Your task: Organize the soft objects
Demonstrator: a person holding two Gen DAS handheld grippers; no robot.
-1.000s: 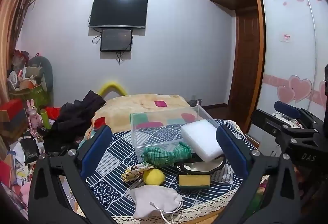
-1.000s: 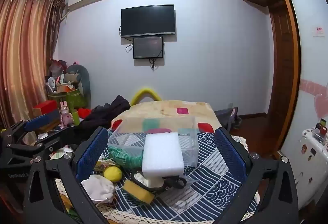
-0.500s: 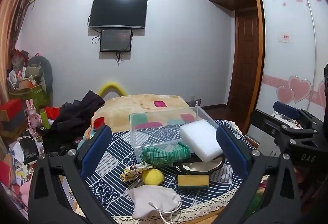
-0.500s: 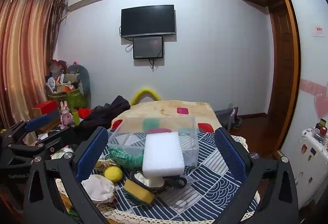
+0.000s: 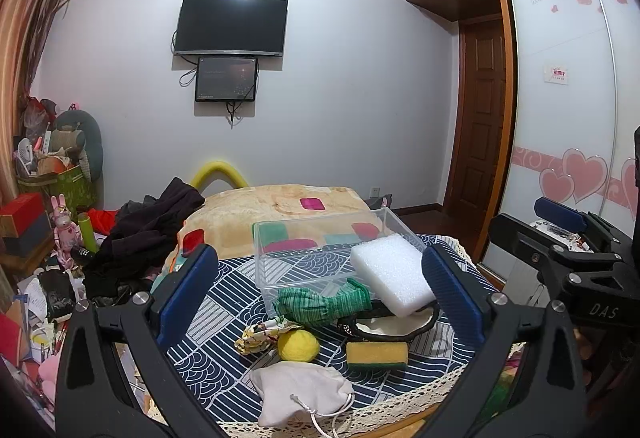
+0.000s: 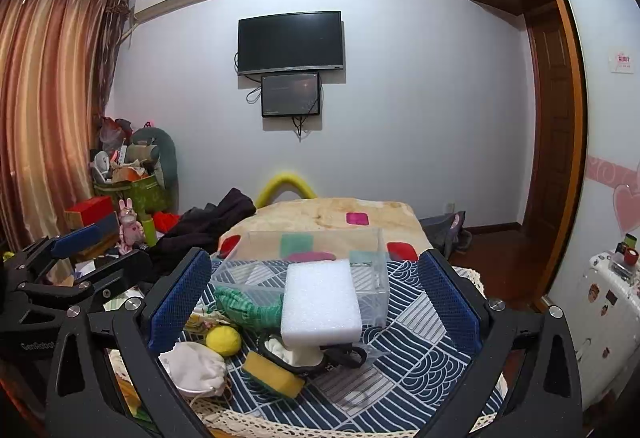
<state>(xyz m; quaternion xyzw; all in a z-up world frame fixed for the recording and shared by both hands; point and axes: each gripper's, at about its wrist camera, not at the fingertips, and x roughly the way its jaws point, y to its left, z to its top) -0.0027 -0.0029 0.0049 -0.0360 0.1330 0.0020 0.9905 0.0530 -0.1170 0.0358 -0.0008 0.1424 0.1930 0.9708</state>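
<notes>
A clear plastic box (image 5: 320,250) (image 6: 308,262) stands empty on the blue patterned tablecloth (image 5: 224,318). In front of it lie a white foam block (image 5: 390,274) (image 6: 322,304), a green striped cloth (image 5: 320,304) (image 6: 248,308), a yellow ball (image 5: 298,345) (image 6: 223,340), a yellow-green sponge (image 5: 376,354) (image 6: 272,374), a white drawstring pouch (image 5: 304,390) (image 6: 196,366) and a black-rimmed cream pad (image 5: 394,326). My left gripper (image 5: 320,302) is open and empty above the pile. My right gripper (image 6: 316,298) is open and empty, also short of the objects.
A small patterned cloth (image 5: 264,332) lies beside the ball. The table's lace edge (image 5: 360,414) is near me. A bed with a beige blanket (image 5: 280,205) and dark clothes (image 5: 148,226) lies behind. Clutter fills the left floor (image 5: 48,230). A wardrobe (image 5: 568,117) stands right.
</notes>
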